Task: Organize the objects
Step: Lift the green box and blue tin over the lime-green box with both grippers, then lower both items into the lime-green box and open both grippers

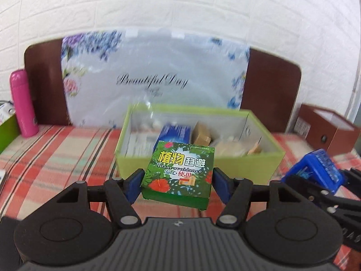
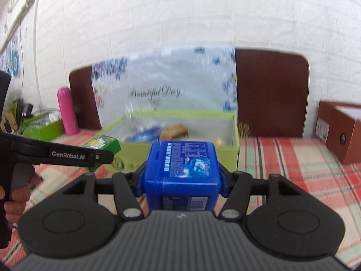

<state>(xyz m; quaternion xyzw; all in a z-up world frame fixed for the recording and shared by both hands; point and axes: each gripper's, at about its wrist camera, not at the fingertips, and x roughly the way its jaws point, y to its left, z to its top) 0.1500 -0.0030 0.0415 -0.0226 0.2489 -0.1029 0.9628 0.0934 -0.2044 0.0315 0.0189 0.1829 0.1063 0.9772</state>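
Observation:
My left gripper (image 1: 177, 180) is shut on a green leaf-printed box (image 1: 180, 169), held above the plaid cloth just in front of the lime-green open box (image 1: 198, 162). Between the fingers of my right gripper (image 2: 181, 176) sits a blue plastic container (image 2: 181, 171), gripped by its sides and lifted off the cloth. The right gripper with that blue container (image 1: 315, 169) shows at the right edge of the left wrist view. In the right wrist view the left gripper (image 2: 99, 155) and its green box (image 2: 101, 145) are at the left. The lime-green box (image 2: 234, 135) holds several packets.
A pink bottle (image 1: 22, 103) and a small green bin (image 1: 6, 131) stand at the far left. At the right is a brown cardboard box (image 1: 327, 131). A flowered plastic bag (image 1: 155, 79) leans on a dark headboard (image 1: 270, 90) behind the lime-green box. A hand (image 2: 15, 194) holds the left gripper's handle.

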